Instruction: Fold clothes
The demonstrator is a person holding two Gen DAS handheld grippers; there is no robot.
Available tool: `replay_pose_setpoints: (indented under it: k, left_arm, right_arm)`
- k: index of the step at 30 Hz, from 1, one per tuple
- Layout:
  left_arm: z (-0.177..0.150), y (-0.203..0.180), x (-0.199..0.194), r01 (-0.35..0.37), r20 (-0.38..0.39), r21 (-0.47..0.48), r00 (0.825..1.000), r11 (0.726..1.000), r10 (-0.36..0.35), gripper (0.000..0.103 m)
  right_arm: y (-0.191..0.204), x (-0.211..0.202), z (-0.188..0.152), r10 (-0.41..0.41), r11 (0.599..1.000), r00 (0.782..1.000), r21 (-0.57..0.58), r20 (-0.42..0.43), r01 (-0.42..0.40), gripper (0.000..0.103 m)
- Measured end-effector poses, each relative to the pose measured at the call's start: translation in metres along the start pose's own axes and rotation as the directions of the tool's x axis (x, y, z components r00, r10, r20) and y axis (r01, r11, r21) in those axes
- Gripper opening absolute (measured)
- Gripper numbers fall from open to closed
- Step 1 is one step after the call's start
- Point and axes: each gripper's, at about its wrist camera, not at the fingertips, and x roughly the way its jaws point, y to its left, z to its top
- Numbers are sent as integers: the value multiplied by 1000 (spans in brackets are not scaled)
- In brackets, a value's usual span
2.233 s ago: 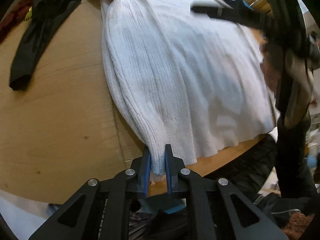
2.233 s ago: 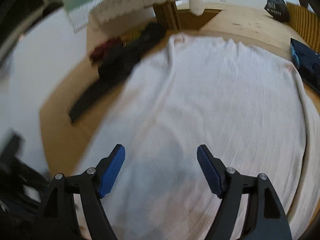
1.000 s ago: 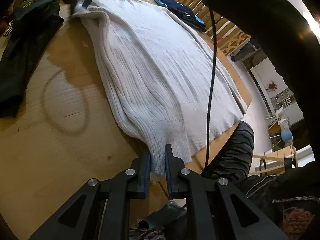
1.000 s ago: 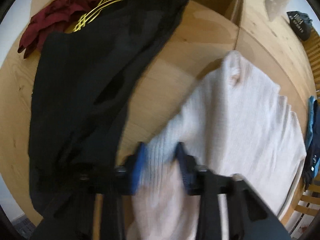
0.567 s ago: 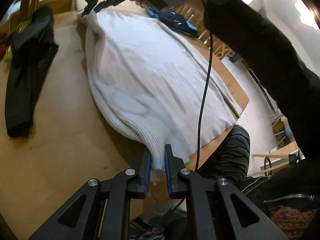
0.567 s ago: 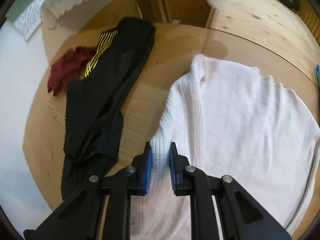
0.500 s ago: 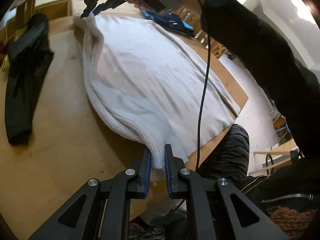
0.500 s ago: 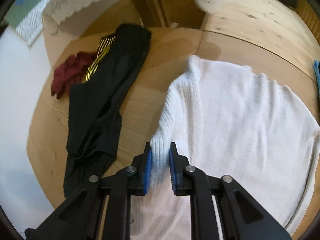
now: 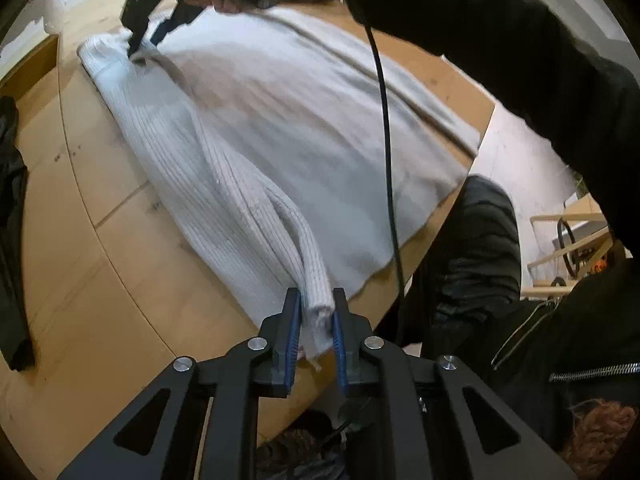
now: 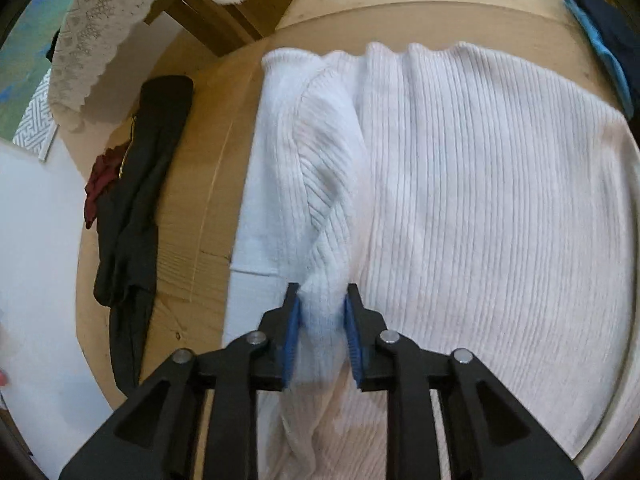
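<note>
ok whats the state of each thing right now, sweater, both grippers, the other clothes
white sweater: spread flat on the wooden table, left side folded over the body
left gripper: jaws just opening, cuff still between the pads
right gripper: jaws just opening, sleeve fold still between the pads
black garment: lying loose, unfolded
dark red garment: crumpled
navy garment: mostly out of frame

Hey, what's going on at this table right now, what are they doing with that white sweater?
A person holding a gripper in each hand is folding a white ribbed sweater on a wooden table. The left gripper pinches the cuff end of a sleeve; the right gripper, its jaws just opening, has bunched knit between them. A black garment lies aside.
</note>
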Motion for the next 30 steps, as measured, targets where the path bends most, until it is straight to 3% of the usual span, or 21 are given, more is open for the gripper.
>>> replay_pose_setpoints:
  k: [3,5,8,13,16,18,20,22,24,26,30]
  left_arm:
    - [-13,0,-14,39,-13,-23,999,999,-39,16]
    - [-24,-1,-26,57,-11,-34,998,998,-57,16]
    - [-26,-1,-38,31,12,-23,999,999,-31,16]
    - [-4,6,-38,-15,77,7,997,1000,14,16]
    - [23,8,-13,-51,90,58,995,997,46,16]
    - [37,11,9,-66,73,75,995,995,61,16]
    - [42,14,30,-18,39,63,999,998,15,16]
    - [41,12,32,-9,55,80,998,997,4,16]
    - [43,15,24,7,52,65,999,998,-10,16]
    - [47,22,7,2,95,46,995,999,-7,16]
    - [61,35,6,-68,121,33,991,997,64,16]
  right_arm:
    - [10,-17,-2,-60,995,998,-82,16,61,33]
    - [13,-32,-6,-152,979,988,-131,40,156,35]
    - [13,-58,-18,-221,963,970,-133,97,233,35]
    - [19,-76,-59,-103,971,991,-206,91,120,35]
    - [32,-56,-71,-93,961,994,-257,55,104,35]
    - [46,-31,-66,-119,951,992,-281,41,125,35]
    - [43,-13,-65,-166,939,986,-301,29,167,35]
    - [36,-4,-64,-205,930,978,-305,28,203,35]
    - [33,-13,-61,-179,940,983,-287,47,185,35]
    - [29,-25,-57,-145,952,987,-262,75,160,35]
    - [25,-36,-49,-68,971,990,-220,127,95,35]
